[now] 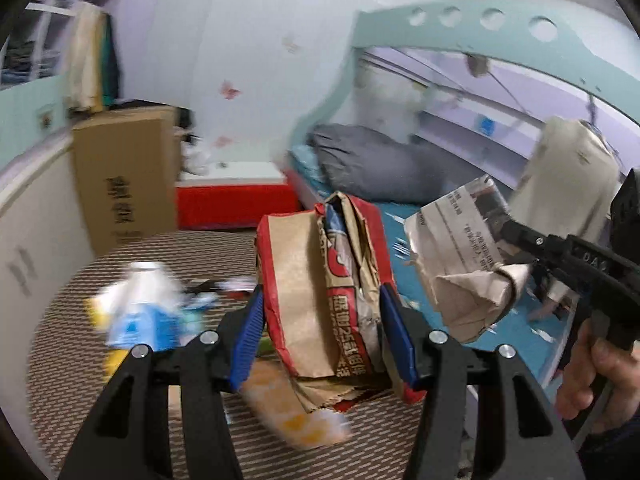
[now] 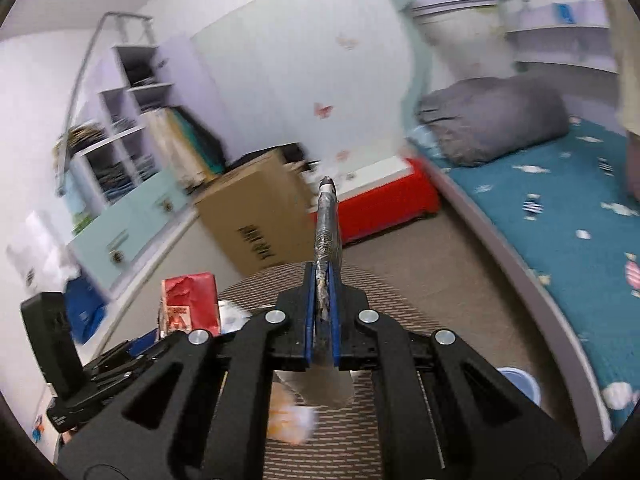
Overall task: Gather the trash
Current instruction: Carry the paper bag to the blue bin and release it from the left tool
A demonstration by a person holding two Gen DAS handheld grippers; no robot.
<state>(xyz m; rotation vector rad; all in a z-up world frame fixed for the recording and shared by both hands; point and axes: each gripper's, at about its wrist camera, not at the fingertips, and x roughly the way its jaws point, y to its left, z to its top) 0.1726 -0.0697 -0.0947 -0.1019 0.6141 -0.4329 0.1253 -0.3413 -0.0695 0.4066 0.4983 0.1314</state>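
Bedroom: bed (image 1: 520, 332), striped counter (image 1: 60, 320). Paper bag (image 1: 320, 280), upright, clamped between my left jaws. Folded newspaper (image 1: 464, 256), pinched edge-on in my right jaws, pressed together, just right of the bag.

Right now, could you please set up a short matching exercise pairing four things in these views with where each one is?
Things:
1. red and brown paper bag
2. folded newspaper
3. grey pillow
4. cardboard box

Places:
A. lying on the teal bed
B. clamped in the right gripper
C. standing on the floor by the red chest
D. gripped between the blue pads of the left gripper

Pairs: 1-D, 2-B, 3-A, 4-C
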